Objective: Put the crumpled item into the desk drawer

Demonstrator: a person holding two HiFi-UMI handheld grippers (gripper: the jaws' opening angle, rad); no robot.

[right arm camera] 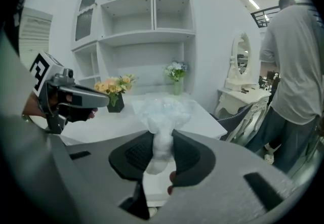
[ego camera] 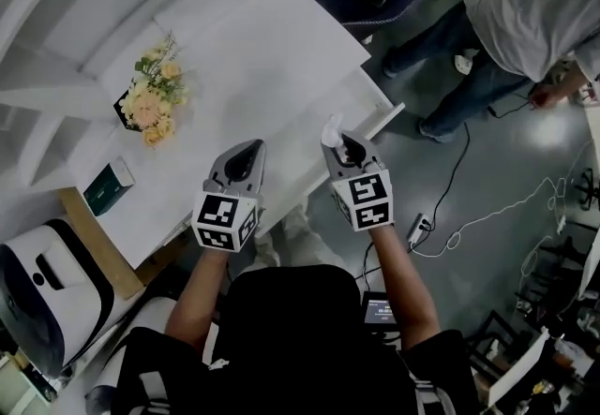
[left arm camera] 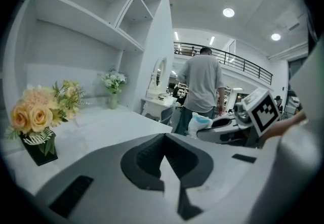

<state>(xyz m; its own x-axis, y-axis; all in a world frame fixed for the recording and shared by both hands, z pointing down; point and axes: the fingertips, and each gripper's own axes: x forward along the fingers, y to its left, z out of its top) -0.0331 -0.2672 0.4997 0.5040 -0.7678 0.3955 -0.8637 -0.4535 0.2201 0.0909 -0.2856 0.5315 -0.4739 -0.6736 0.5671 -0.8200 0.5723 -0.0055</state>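
Right claw is clamped on the crumpled item, a wad of thin, whitish, see-through film. Its own view shows the wad's narrow neck pinched between the two dark pads, with the loose part billowing out past the tips. The head view gives only a small white tuft at the nose of this claw, but it places the claw over the near edge of the white desk, with dark floor on the claw's right. A white strip juts from that edge just ahead of the tips; I cannot tell whether it is the drawer front.

Left claw has its jaws closed together with nothing between them, as its own view shows. From there the right claw appears off to the right at about the same height, the pale wad at its tip. The right gripper view returns the favour, with the left claw on its left.

Ahead and left of both claws a bouquet of peach and yellow flowers stands in a dark pot on the desk. Farther ahead is a small vase of white blooms. Only the gripper views show the white shelves rising behind the desk. Only the head view shows a green box well to the left claw's left. A person in a grey shirt stands ahead and to the right of the right claw, back turned.
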